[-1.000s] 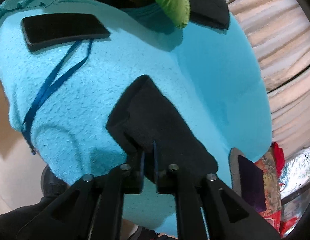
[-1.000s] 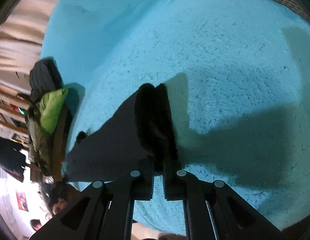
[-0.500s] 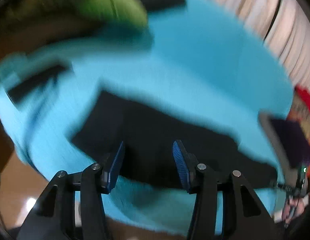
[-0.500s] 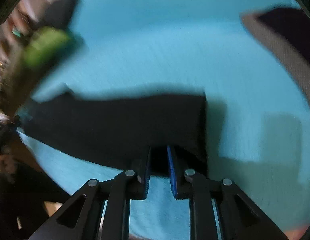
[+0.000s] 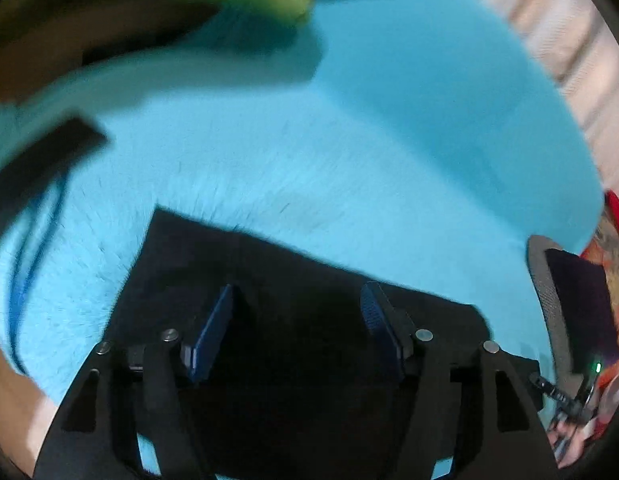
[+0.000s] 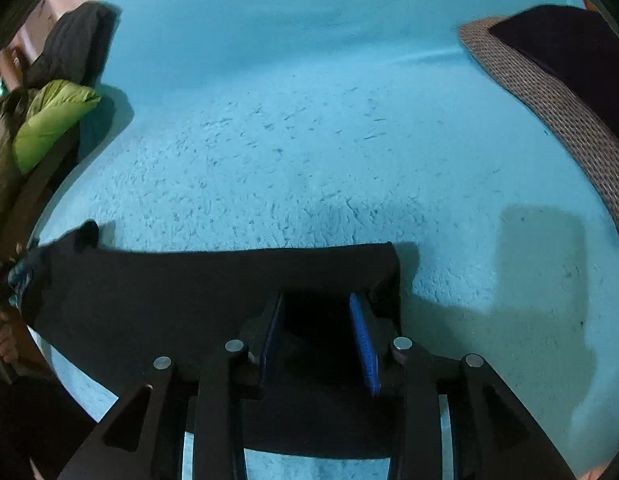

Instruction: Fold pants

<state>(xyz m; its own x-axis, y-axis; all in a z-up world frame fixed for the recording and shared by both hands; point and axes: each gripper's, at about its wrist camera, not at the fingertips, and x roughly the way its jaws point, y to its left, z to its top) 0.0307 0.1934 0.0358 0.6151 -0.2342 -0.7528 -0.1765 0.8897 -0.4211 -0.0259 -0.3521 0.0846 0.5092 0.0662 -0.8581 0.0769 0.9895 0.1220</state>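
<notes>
the black pants (image 5: 309,280) lie flat as a long folded strip on the turquoise fleece blanket (image 5: 349,160), close to its near edge. the left gripper (image 5: 297,320) hangs over one end of the strip, its jaws opening and already wide, blue pads (image 5: 213,328) clear of the cloth below. the right gripper (image 6: 317,336) sits over the other end, by the square corner of the pants (image 6: 189,288), jaws opening too but narrower, nothing pinched. off at the blanket's edge a woven grey basket (image 6: 549,112) holds something dark that i can't make out. a green cushion (image 6: 53,120) sits at the far side, and a flat black thing (image 5: 41,164) with a blue strap (image 5: 25,280) lies blurred on the blanket.
</notes>
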